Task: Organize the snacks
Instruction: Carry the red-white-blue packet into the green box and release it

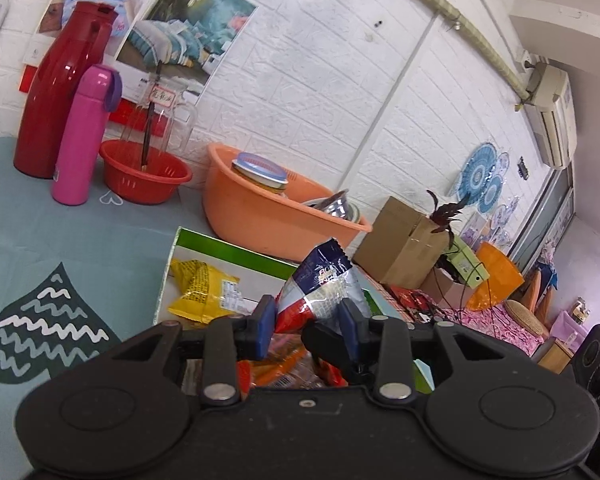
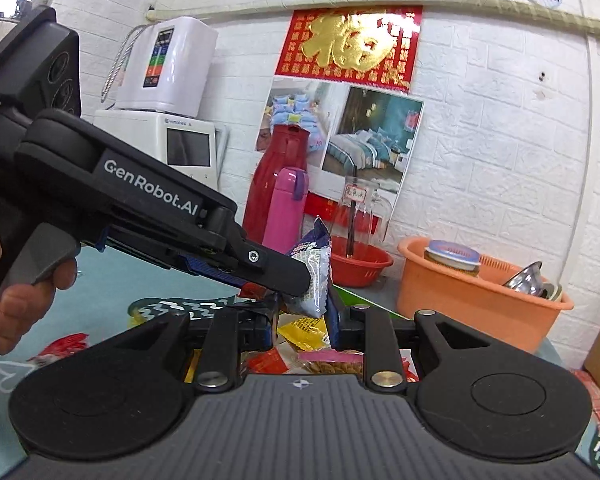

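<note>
A puffy red, white and blue snack packet (image 1: 320,280) is held up over an open green-rimmed box (image 1: 220,246) on the teal tablecloth. My left gripper (image 1: 306,316) is shut on the packet's lower half, its blue pads pressed into both sides. In the right wrist view that gripper (image 2: 292,280) comes in from the left, held by a hand (image 2: 4,304). There the packet (image 2: 314,276) hangs with its bottom end between the fingers of my right gripper (image 2: 302,320), which look closed on it. A yellow packet (image 1: 204,292) and orange and red snacks lie in the box.
Behind the box stands an orange basin (image 1: 260,216) with a jar and metal ware. A red bowl (image 1: 144,184), a pink bottle (image 1: 84,140) and a tall red flask (image 1: 60,80) line the wall at the left. A cardboard box (image 1: 400,248) sits at the right.
</note>
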A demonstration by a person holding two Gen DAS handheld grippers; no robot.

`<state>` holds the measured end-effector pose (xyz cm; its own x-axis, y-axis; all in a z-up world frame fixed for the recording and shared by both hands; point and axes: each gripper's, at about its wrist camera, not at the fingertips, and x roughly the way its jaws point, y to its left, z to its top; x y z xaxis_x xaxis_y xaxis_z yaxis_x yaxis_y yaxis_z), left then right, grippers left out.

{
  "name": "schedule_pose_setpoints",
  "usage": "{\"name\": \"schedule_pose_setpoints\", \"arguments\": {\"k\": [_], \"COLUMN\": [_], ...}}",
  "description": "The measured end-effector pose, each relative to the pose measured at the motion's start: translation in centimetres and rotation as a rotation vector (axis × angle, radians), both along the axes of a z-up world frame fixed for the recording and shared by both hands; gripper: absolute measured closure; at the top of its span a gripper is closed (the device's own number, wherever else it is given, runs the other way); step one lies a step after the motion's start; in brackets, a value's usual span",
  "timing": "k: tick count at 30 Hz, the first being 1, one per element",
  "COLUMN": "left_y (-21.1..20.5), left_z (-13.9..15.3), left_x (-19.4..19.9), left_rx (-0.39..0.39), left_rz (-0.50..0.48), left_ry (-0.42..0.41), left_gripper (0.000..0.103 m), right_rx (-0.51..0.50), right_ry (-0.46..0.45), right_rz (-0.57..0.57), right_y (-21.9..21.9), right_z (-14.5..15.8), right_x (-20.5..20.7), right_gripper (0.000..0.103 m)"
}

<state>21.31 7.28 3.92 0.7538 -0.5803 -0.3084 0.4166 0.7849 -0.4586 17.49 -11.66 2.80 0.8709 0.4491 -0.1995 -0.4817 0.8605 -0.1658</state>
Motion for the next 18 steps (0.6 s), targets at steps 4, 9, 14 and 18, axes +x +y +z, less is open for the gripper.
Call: {"name": "schedule_pose_setpoints", "arguments": {"k": [4,9,14,18], "left_y": [0.5,1.3,1.8,1.6], "left_z": [-1.3,-2.2,-2.1,-1.0], "left_x": [2.0,1.8,1.2,-0.2], "left_rx": [-0.005,0.005,-0.005,0.000], "left_rz": [0.017,0.105,0.106,0.100], "left_ry": [0.035,0.032,0.053,0.031], "left_gripper": [0.027,0.000,0.000,0.000], "right_rx": [0.019,0.039,0.056,0.072], "right_ry": [0.041,0.037,0.068,0.044], "right_rz": [0.012,-0.025,-0.040,-0.026], "right_y": [0.3,0.1,-0.3,-0.4], "right_z": [-1.2,-2.8,-3.1,-2.3], "right_x": [1.9,1.8,1.4,0.1], "right_gripper": [0.053,0.000,0.000,0.000]}}
